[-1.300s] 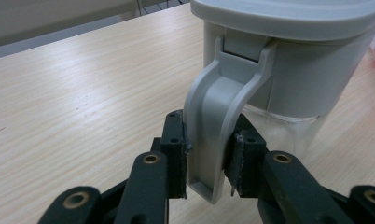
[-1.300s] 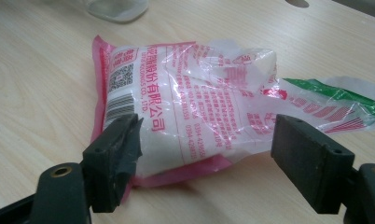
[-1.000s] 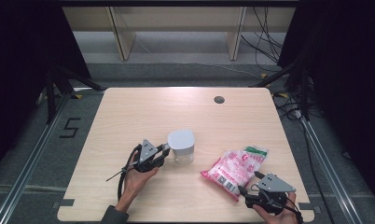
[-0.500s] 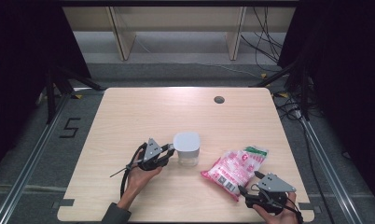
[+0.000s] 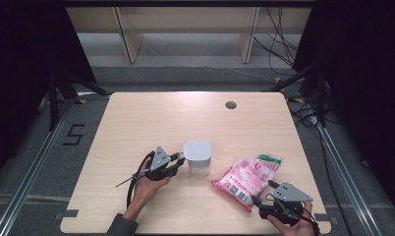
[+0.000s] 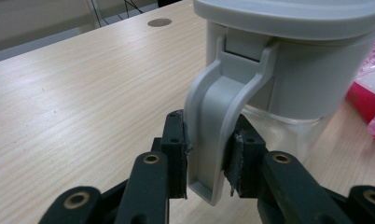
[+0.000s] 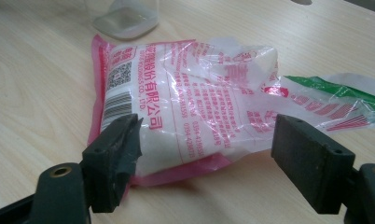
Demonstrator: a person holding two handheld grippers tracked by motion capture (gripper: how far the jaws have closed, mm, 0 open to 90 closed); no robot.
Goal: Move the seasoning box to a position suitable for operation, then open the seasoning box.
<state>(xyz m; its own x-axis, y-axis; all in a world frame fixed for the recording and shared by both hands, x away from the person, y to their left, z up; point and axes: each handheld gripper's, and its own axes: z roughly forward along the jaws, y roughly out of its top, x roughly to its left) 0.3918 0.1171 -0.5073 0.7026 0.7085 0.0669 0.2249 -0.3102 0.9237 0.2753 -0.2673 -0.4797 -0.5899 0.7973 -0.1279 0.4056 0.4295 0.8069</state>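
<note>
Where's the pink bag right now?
In the high view the pink bag lies flat on the table's near right part, between the lidded jar and the right gripper.

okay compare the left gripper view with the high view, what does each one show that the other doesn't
Left gripper view: up close, the left gripper has its jaws pressed on either side of the grey latch that hangs from the lid of the container, whose lower part is clear.

High view: the whole table, both hands, and the right gripper open at the near end of the pink bag.

Both: the container, the left gripper at it, a bit of the pink bag and the dark round hole in the tabletop.
</note>
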